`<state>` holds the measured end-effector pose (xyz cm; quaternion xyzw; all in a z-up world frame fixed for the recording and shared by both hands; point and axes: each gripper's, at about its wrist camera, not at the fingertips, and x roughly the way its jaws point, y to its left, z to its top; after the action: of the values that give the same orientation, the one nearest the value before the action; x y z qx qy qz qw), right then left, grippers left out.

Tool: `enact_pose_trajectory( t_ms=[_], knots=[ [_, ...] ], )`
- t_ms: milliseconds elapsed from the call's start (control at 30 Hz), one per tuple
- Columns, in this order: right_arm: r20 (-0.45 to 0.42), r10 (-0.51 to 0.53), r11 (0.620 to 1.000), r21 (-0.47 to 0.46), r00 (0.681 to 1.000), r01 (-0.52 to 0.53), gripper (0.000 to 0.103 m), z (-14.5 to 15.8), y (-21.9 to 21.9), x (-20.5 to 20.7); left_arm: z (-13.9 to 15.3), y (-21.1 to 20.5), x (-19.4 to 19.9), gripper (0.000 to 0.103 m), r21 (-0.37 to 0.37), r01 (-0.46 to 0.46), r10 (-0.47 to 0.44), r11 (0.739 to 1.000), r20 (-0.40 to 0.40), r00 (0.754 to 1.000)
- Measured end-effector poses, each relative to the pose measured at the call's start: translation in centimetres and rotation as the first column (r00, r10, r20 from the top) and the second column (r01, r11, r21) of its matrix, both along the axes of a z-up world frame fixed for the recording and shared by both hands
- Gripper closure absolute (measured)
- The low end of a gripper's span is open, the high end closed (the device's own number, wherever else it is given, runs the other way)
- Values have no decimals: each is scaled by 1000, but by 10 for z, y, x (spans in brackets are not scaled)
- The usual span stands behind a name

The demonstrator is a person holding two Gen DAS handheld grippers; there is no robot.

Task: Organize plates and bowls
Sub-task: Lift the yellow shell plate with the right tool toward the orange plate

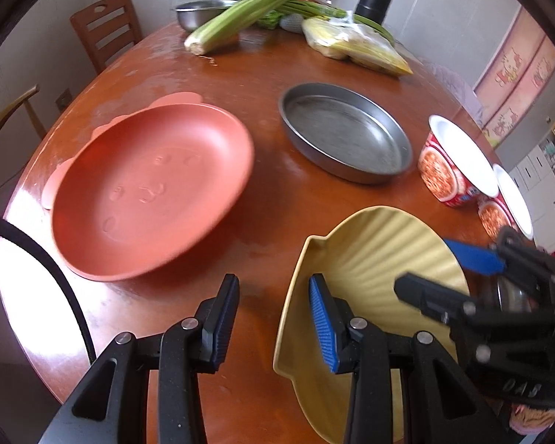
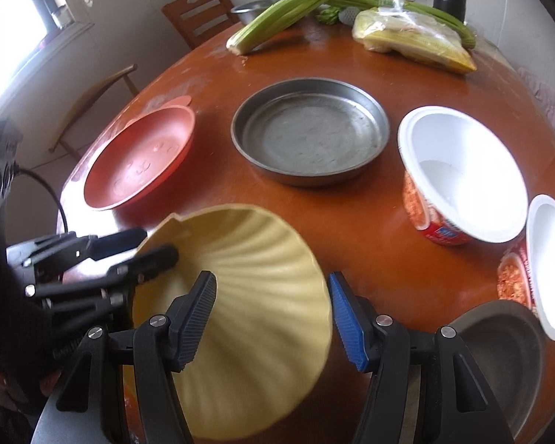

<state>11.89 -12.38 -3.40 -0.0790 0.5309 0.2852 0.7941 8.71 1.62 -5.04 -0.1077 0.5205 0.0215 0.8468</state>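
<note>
1. The yellow plate (image 2: 240,296) sits tilted at the table's (image 1: 270,74) near edge.
2. The left gripper (image 1: 273,318) straddles its rim at nine o'clock, jaws narrowed, actual contact unclear.
3. The right gripper (image 2: 273,318) brackets the three o'clock edge, jaws spread.
4. The pink plate (image 1: 151,192) lies at ten o'clock, nearer the left hand.

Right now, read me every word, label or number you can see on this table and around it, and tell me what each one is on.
"DAS": raised letters on the black body of the right gripper; the last letter is uncertain.
Nearer noodle cup, blue label: too blurred to read.
Wall posters: cartoon pictures, any words too small to read.
Nothing else is legible.
</note>
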Motion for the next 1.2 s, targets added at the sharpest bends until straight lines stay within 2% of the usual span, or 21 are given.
enact_pose_trajectory(
  t_ms=[233,333,667,833,1000,1200],
  knots=[
    [-3,27,1000,-9,1000,-27,39,-3,10,-10,3,6,8,63,33,-17,16,999,23,1000],
    [1,28,999,-18,1000,-28,39,-3,10,-11,6,9,4,63,-7,-16,16,1000,32,999],
    [31,32,999,-44,999,-31,43,-7,12,-17,8,16,-30,63,-29,-51,52,998,33,998],
    [46,40,998,-41,998,-38,45,-7,12,-24,2,9,-34,63,-45,-41,42,998,16,999],
    [49,60,998,-40,997,-58,47,-10,16,-32,0,6,-35,63,-77,-35,38,996,42,998],
    [68,52,998,-46,996,-49,49,-11,19,-38,1,6,-33,64,-80,-39,42,996,44,998]
  ],
)
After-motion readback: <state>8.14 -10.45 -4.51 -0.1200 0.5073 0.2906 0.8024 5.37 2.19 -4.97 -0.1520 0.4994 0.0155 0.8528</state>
